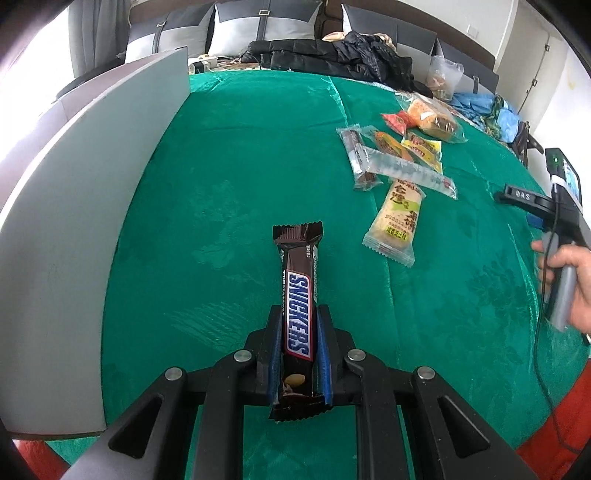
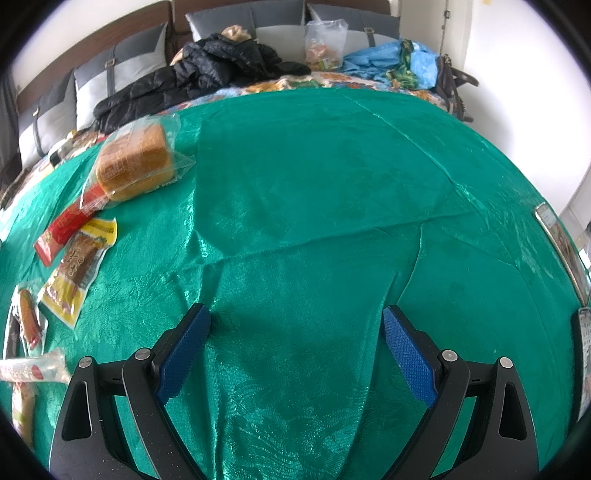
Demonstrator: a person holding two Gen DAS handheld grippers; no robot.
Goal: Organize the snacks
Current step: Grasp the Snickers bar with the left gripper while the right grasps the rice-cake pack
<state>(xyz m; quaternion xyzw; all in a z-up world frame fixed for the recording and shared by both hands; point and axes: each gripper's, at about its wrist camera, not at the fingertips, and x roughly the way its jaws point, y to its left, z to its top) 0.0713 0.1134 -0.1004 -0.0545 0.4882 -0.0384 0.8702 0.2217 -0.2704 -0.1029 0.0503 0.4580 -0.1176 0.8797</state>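
Note:
My left gripper (image 1: 298,314) is shut on a brown Snickers bar (image 1: 298,295), held lengthwise above the green cloth (image 1: 229,184). A grey box (image 1: 85,206) stands to its left. A pile of snacks lies at the right: a rice cracker pack (image 1: 395,221), a long clear pack (image 1: 410,171), a dark bar (image 1: 356,155) and a bagged bread (image 1: 432,118). My right gripper (image 2: 295,314) is open and empty over bare green cloth (image 2: 314,184); it also shows in the left wrist view (image 1: 517,194). The bread (image 2: 135,164), a red pack (image 2: 70,221) and a yellow pack (image 2: 74,273) lie to its left.
A black jacket (image 1: 332,55) and a clear bag of snacks (image 1: 445,75) lie at the back of the bed by grey pillows (image 1: 258,22). Blue cloth (image 2: 388,59) sits at the back right. A phone-like object (image 2: 561,243) lies at the right edge.

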